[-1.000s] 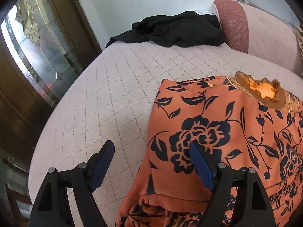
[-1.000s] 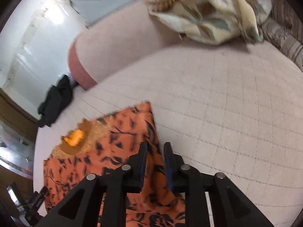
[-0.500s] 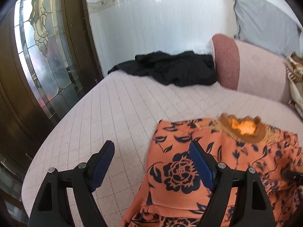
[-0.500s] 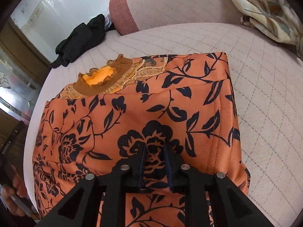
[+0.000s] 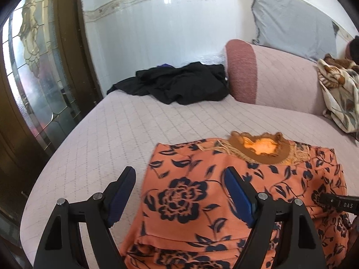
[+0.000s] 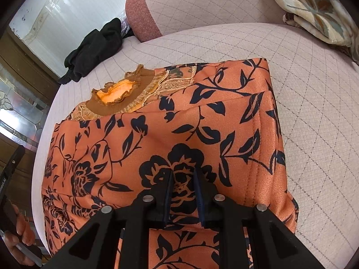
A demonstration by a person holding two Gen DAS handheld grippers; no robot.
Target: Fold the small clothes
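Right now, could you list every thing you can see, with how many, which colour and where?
floral top: one, orange with dark flowers and a brown collar, folded, near edge of sofa seat
black garment: one, black, crumpled at the far end of seat
patterned cloth: one, cream with brown leaves, heaped against the backrest
sofa: one, pale pink quilted
grey pillow: one, grey, behind the backrest
glass door: one, brown frame
left tool: open, above the top's edge
right tool: nearly closed, over the top; grip unclear
hand: one, holding the left tool

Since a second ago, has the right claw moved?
Yes. The right claw swung from the orange dress's edge near the bare bedspread to over its middle, away from the patterned cloth.
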